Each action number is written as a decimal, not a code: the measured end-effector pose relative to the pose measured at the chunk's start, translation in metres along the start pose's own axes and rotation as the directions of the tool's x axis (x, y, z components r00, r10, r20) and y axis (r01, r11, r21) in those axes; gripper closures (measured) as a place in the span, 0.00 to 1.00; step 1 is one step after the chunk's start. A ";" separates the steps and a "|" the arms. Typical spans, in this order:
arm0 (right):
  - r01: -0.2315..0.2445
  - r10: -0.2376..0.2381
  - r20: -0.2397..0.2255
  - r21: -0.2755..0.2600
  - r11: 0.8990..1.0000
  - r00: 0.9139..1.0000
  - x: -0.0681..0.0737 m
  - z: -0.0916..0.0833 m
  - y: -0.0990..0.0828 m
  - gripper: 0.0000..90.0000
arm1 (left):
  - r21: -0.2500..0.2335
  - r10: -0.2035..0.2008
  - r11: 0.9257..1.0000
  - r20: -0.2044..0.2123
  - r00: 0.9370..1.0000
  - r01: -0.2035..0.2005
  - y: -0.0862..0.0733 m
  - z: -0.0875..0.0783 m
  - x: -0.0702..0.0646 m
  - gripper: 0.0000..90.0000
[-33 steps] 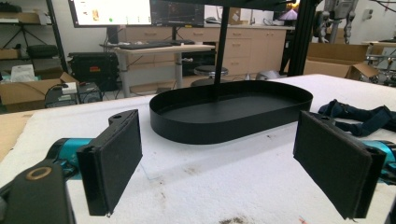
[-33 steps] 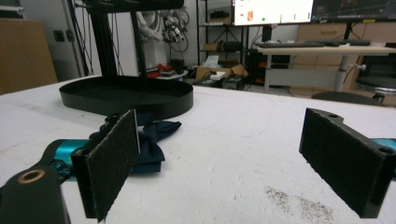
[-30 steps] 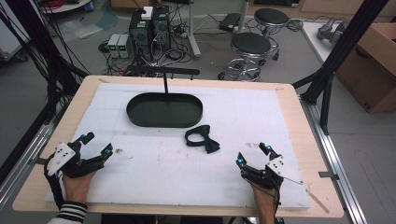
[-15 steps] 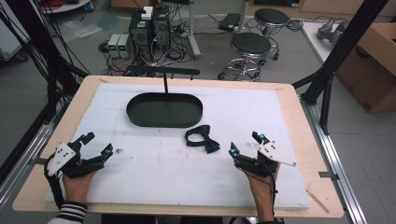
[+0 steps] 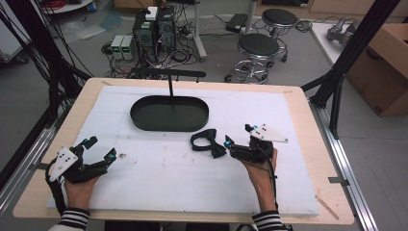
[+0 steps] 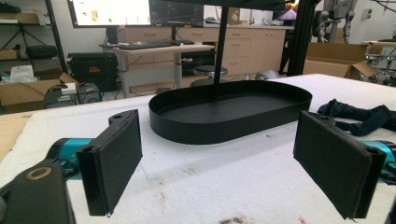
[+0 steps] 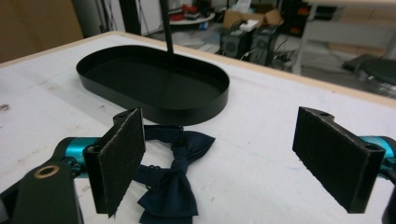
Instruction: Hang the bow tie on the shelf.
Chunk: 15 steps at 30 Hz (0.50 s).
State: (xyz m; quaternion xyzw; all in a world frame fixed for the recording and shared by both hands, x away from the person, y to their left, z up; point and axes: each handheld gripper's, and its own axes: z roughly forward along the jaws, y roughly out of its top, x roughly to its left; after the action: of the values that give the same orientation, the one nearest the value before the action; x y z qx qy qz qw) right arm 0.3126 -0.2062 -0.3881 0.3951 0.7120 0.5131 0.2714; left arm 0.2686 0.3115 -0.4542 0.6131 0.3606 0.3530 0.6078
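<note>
Navy fabric bow tie [image 5: 208, 143] is lying flat on the white padded table [image 5: 159, 173], just in front of the black oval tray [image 5: 169, 113] w/ its upright post, touching neither. Right gripper [image 5: 236, 143] is sitting just beside the tie, jaws spread wide & aimed at it; in the right gripper view the knot [image 7: 173, 196] is lying nearer the left pad [image 7: 119, 158], so prob. lining up for a pinch there. Left gripper [image 5: 98, 155] is resting well apart at the near-left edge, jaws also spread, holding nothing, likely parked to keep out of the way. Tray is sitting empty, poss. where the tie is going.
</note>
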 end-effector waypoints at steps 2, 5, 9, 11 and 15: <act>-0.019 0.020 -0.022 0.038 0.999 1.000 -0.002 0.005 0.003 0.21 | 0.000 0.001 1.000 0.000 1.000 -0.001 0.000 0.000 0.000 0.18; -0.027 0.031 -0.043 0.099 0.995 0.999 -0.002 0.012 0.007 0.26 | 0.001 0.000 1.000 0.000 1.000 0.000 0.000 0.000 0.000 0.18; -0.009 0.014 -0.032 0.157 0.988 0.999 0.001 0.019 0.009 0.38 | 0.002 0.001 1.000 -0.001 1.000 -0.001 0.000 0.000 0.000 0.18; -0.023 0.030 -0.037 0.179 0.983 0.999 0.002 0.022 0.009 0.40 | 0.002 0.003 1.000 0.000 1.000 -0.003 0.000 0.000 0.000 0.18; -0.048 0.063 -0.050 0.259 0.965 0.997 -0.001 0.032 0.003 0.40 | 0.002 0.005 1.000 0.001 1.000 -0.005 0.000 0.000 0.000 0.17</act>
State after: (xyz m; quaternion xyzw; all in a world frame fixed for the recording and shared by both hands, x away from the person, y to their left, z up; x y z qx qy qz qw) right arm 0.3398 -0.1900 -0.3954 0.4319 0.7687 0.4350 0.1828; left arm 0.2686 0.3113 -0.4541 0.6147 0.3593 0.3539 0.6065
